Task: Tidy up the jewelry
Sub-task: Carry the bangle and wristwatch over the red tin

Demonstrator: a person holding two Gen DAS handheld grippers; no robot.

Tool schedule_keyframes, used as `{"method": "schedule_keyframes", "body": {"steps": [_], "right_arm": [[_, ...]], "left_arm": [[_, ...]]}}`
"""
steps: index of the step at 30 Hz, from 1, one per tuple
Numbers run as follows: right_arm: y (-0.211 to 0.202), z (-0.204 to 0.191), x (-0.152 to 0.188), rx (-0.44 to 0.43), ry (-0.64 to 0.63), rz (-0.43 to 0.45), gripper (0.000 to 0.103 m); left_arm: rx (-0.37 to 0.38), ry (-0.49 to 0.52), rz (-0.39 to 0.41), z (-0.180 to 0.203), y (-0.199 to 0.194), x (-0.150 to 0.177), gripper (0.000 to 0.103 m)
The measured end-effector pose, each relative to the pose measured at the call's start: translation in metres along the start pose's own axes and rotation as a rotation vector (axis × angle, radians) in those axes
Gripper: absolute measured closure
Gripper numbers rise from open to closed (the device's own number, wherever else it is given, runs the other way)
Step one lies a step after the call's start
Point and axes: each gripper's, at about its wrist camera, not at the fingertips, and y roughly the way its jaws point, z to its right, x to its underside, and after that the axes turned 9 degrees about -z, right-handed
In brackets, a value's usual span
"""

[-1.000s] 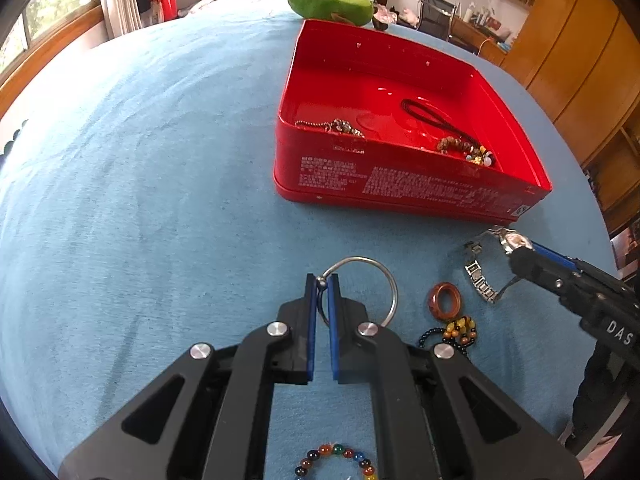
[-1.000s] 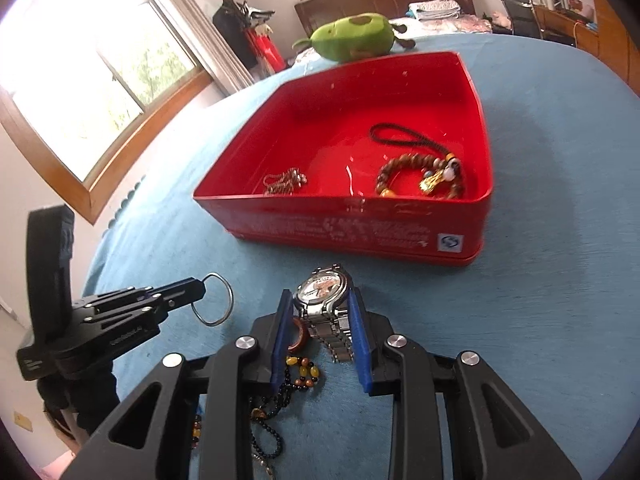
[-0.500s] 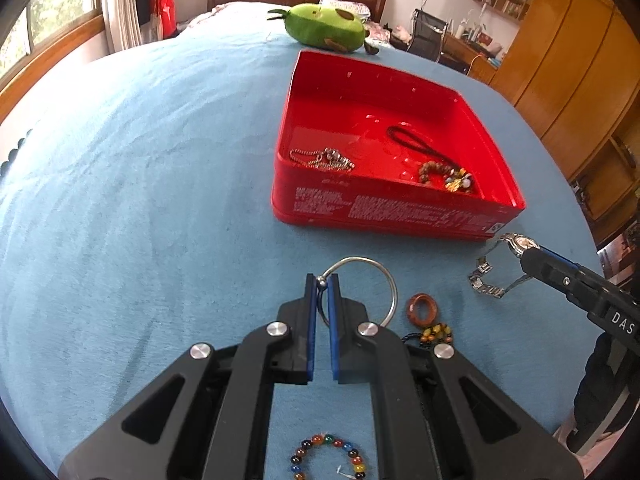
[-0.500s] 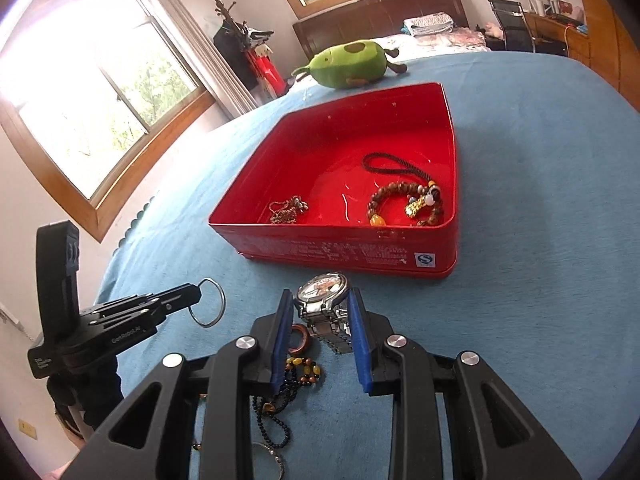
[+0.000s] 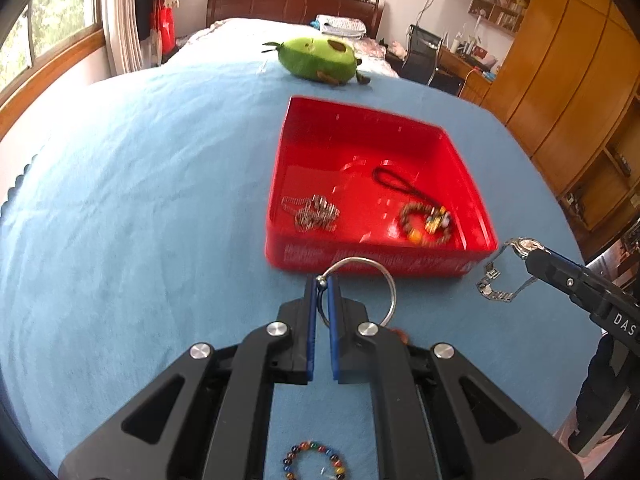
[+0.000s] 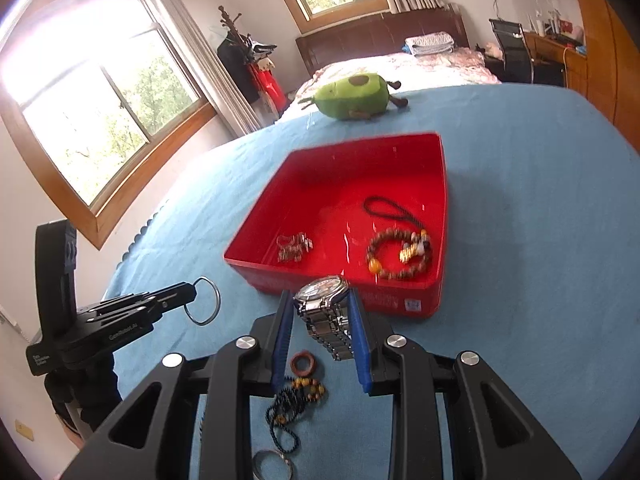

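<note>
Both tongs loaded, near the front wall of the box

Your left tongs [image 5: 322, 286] are pinched on a silver ring [image 5: 362, 290], and your right tongs [image 6: 320, 308] are clamped across a steel watch [image 6: 326, 300], its band hanging down between the pads; both loads are off the blue tabletop [image 5: 140, 200], just short of the near wall of the red box [image 5: 478, 204]. Carry each piece over that wall before you lower it. Aim the ring for the bare floor left of centre, clear of the silver chain [image 5: 312, 212], and the watch for the open patch beside the bead bracelet [image 6: 400, 254], so nothing tangles. Release low, one side at a time. A colourful bead bracelet [image 5: 314, 462], a brown ring [image 6: 304, 364] and a dark bead necklace [image 6: 294, 402] wait near you on the tabletop.
</note>
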Motion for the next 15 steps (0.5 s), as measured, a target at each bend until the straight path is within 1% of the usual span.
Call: {"method": "schedule_keyframes", "body": {"steps": [3, 8, 11, 15], "right_arm": [[0.002, 0.0, -0.018, -0.002, 0.001, 0.013, 0.075], [0.021, 0.008, -0.049, 0.004, 0.022, 0.015, 0.075], [0.043, 0.017, -0.069, 0.015, 0.042, 0.004, 0.075], [0.072, 0.027, -0.087, 0.041, 0.06, -0.018, 0.076]], "left_arm": [[-0.004, 0.005, 0.019, 0.008, -0.002, -0.017, 0.099], [-0.013, -0.001, 0.043, 0.017, 0.009, -0.051, 0.099], [-0.017, -0.016, 0.033, 0.019, 0.029, -0.072, 0.099], [-0.037, -0.028, 0.01, 0.018, 0.059, -0.097, 0.099]]}}
